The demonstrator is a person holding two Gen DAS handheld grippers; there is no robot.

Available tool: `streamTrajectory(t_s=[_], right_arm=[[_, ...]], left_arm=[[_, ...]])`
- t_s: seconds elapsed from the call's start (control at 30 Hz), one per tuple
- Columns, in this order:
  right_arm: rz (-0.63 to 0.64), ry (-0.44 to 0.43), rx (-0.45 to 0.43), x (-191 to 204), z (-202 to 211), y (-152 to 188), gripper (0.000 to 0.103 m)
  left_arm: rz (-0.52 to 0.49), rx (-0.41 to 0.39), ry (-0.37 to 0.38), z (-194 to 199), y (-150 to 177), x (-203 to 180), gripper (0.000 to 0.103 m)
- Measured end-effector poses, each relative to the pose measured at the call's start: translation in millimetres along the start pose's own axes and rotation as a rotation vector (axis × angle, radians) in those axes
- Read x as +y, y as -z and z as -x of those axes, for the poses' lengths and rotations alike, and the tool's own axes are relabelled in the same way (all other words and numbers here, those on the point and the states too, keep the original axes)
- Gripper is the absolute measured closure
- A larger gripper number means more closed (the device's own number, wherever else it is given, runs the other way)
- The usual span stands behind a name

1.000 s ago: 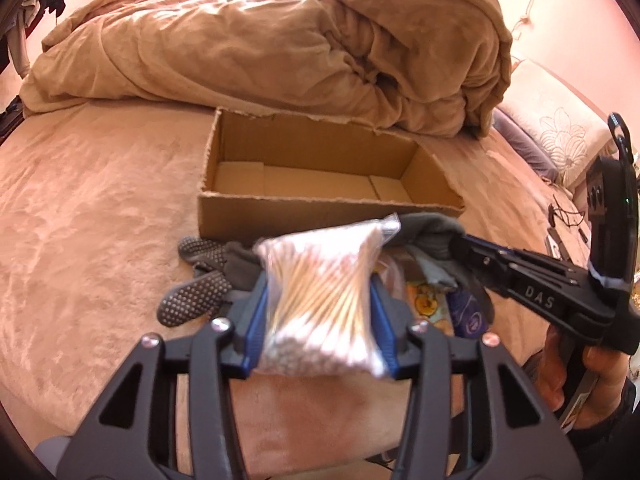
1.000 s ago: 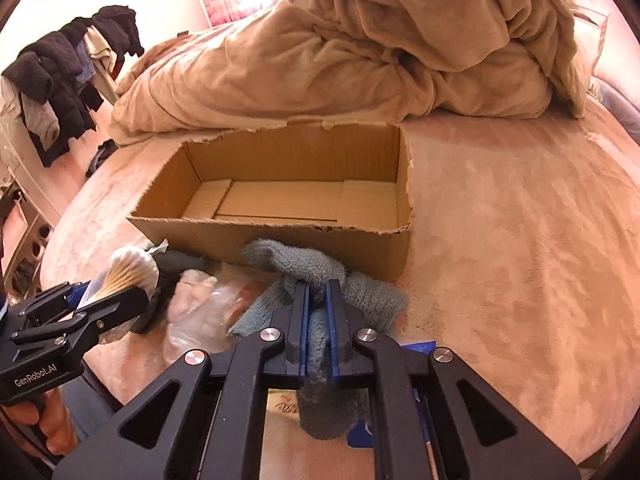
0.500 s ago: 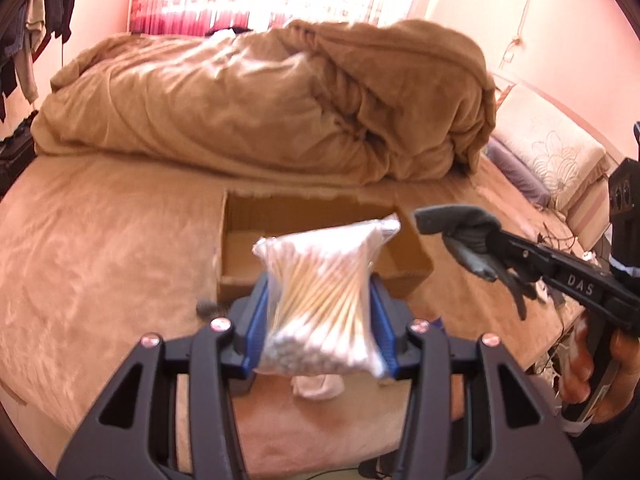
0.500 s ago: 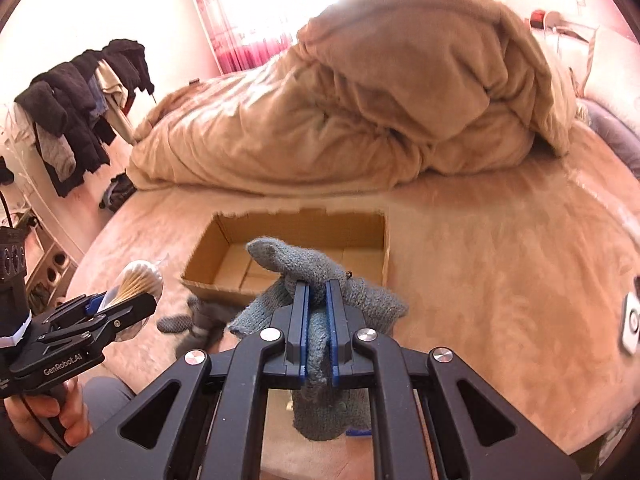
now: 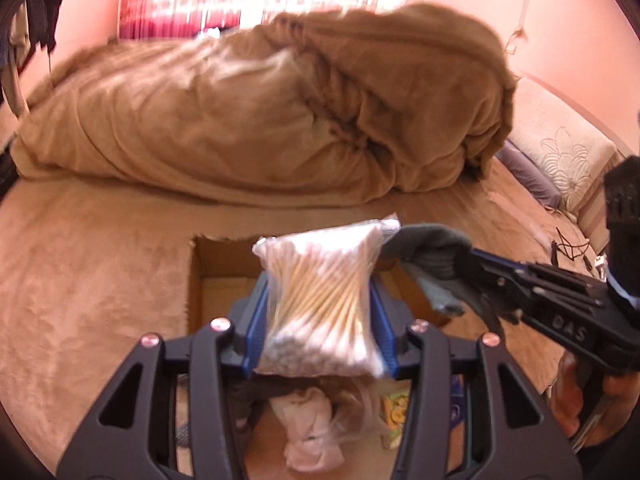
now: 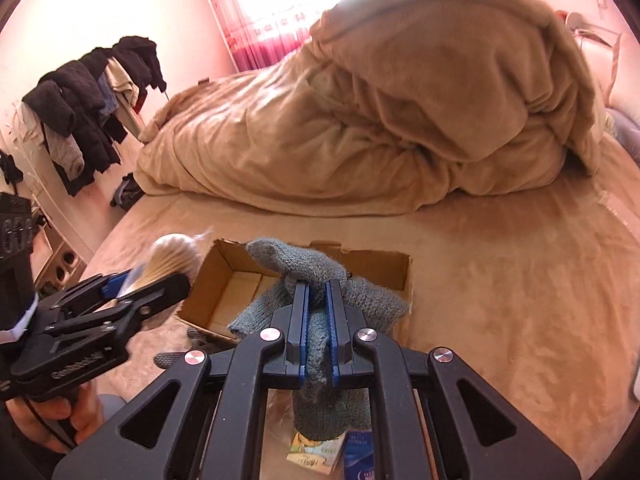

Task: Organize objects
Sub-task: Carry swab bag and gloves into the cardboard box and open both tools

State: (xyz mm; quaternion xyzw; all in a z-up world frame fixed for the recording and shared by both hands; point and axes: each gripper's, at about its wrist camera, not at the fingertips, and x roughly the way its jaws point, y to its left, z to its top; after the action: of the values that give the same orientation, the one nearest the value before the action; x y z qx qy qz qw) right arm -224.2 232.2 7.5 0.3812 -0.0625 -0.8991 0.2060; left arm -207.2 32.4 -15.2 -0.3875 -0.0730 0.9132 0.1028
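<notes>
My left gripper is shut on a clear bag of cotton swabs and holds it in the air above the near end of an open cardboard box on the bed. My right gripper is shut on a grey knit glove and holds it over the box too. The glove also shows in the left wrist view, and the swab bag in the right wrist view. The box floor that shows is bare.
A rumpled tan duvet lies behind the box. Below the grippers lie a white plastic bag, a yellow packet, a blue packet and dark dotted gloves. Clothes hang at the left; pillows sit at the right.
Both grippers have risen from the pile in front of the box and moved forward over it, each carrying its object. The view now looks down into the box.
</notes>
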Motion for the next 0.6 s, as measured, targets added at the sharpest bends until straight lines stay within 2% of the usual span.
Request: streamTrajectory(t_s=[0.23, 0.4, 0.5, 0.6], right_arm=[[-0.005, -0.015, 0.072, -10, -52, 10, 0.094], [-0.02, 0.0, 0.159, -16, -85, 30, 0.094], [-0.038, -0.002, 0.179, -18, -90, 42, 0.094], [-0.027, 0.015, 0.182, -13, -88, 47, 0.093]], left_arm=[[0.051, 0.109, -0.003, -71, 13, 20, 0.056], [0.063, 0.168, 0.006, -96, 30, 23, 0.055], [0.017, 0.205, 0.006, -106, 36, 14, 0.055], [0.017, 0.221, 0.015, -108, 37, 10, 0.053]])
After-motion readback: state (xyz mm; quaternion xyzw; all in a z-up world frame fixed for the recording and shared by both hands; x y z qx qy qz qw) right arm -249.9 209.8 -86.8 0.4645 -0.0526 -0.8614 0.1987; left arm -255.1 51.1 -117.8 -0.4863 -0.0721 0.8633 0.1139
